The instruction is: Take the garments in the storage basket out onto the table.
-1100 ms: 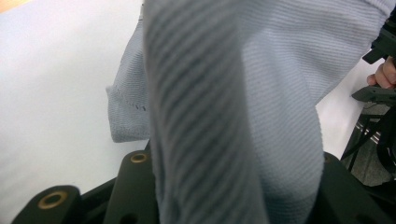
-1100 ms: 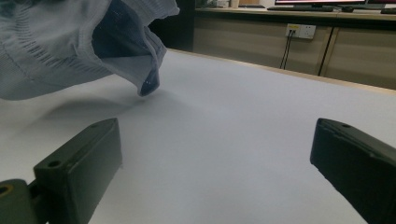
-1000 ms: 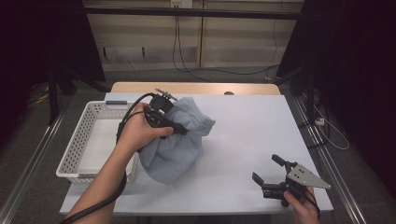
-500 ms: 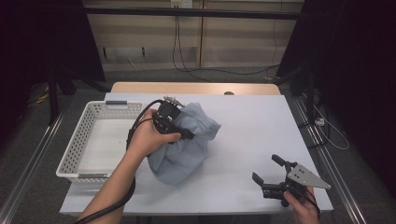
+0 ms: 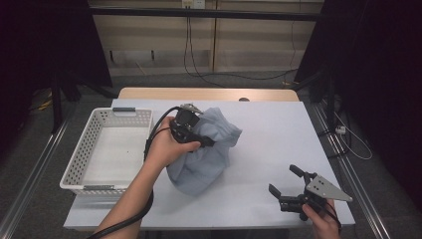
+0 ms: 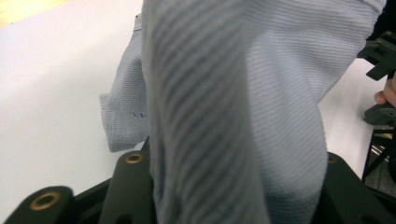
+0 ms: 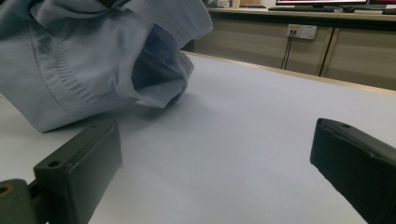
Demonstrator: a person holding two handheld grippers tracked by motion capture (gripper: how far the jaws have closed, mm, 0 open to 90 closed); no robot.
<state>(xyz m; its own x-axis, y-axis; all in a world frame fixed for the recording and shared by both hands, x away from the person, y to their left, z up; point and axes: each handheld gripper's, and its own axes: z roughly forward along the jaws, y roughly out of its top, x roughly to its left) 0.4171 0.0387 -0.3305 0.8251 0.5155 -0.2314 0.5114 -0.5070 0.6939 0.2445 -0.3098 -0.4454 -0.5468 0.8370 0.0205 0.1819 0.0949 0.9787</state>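
1. So, left gripper (image 5: 191,130) is in my left hand (image 5: 169,147), up on the near-left side of the grey-blue cloth (image 5: 206,152), which sits bunched in a heap mid-table, just right of the white basket (image 5: 84,149).
2. Left gripper view: a thick fold of the cloth (image 6: 233,116) runs up between my two black jaws and covers most of the pic. Jaws stand partway apart w/ the fabric between them and have just been opening a bit. Pads are buried under the fold, so I can't say for sure they press on it; fabric looks draped over them more than pinched.
3. Jaw tips in that view: hidden by cloth, only the lower blocks w/ brass screws show.
4. Right gripper (image 5: 291,196) is low at the near-right corner of the table (image 5: 278,134), held in my right hand (image 5: 321,221), well apart from the cloth. Hand is cut off by the bottom edge of the high view.
5. Right gripper view: both jaws wide apart, nothing between them, bare white tabletop ahead. Cloth (image 7: 93,60) is off to the upper left there, a folded opening or cuff facing the cam; top of the heap is cut off.
6. Basket inside looks empty but for a small dark speck, too small to tell what.
7. Underside of the heap, and what kind of garment it is: can't make out.
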